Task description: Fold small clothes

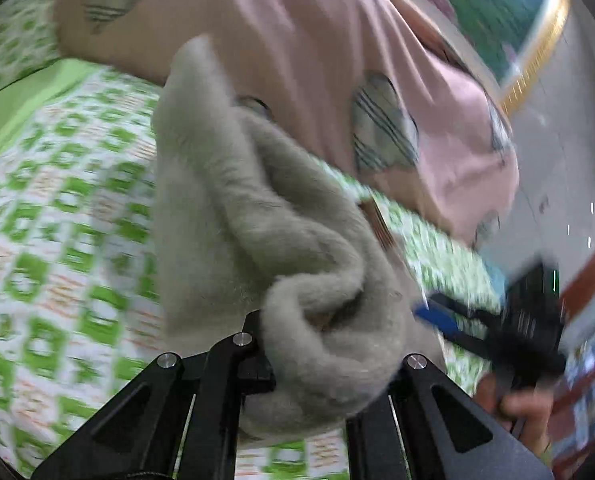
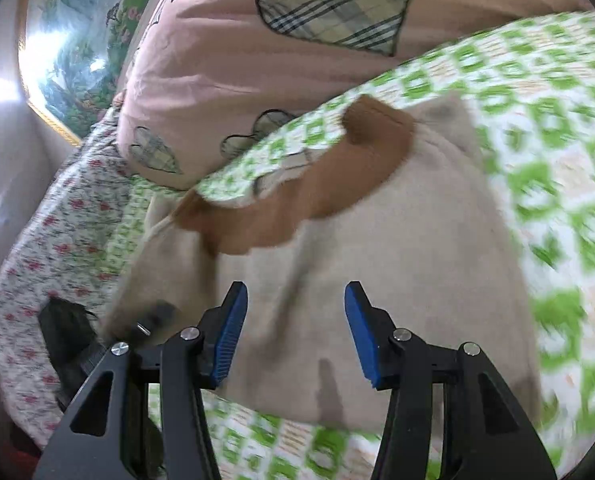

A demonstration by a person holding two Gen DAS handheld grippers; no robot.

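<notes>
A small beige fleece garment (image 2: 377,248) with a brown collar (image 2: 321,188) lies on the green-and-white patterned bedspread (image 2: 557,168). My left gripper (image 1: 329,360) is shut on a bunched fold of the beige garment (image 1: 257,220) and holds it lifted; the fabric hides its fingertips. My right gripper (image 2: 295,332) is open just above the garment's near part, its blue pads (image 2: 229,332) apart, nothing between them. The right gripper also shows in the left wrist view (image 1: 477,328) at the right, blurred.
A pink pillow with plaid heart patches (image 2: 257,60) lies at the back of the bed. A floral quilt (image 2: 57,232) hangs at the left bed edge. A framed picture (image 2: 73,40) leans behind the pillow.
</notes>
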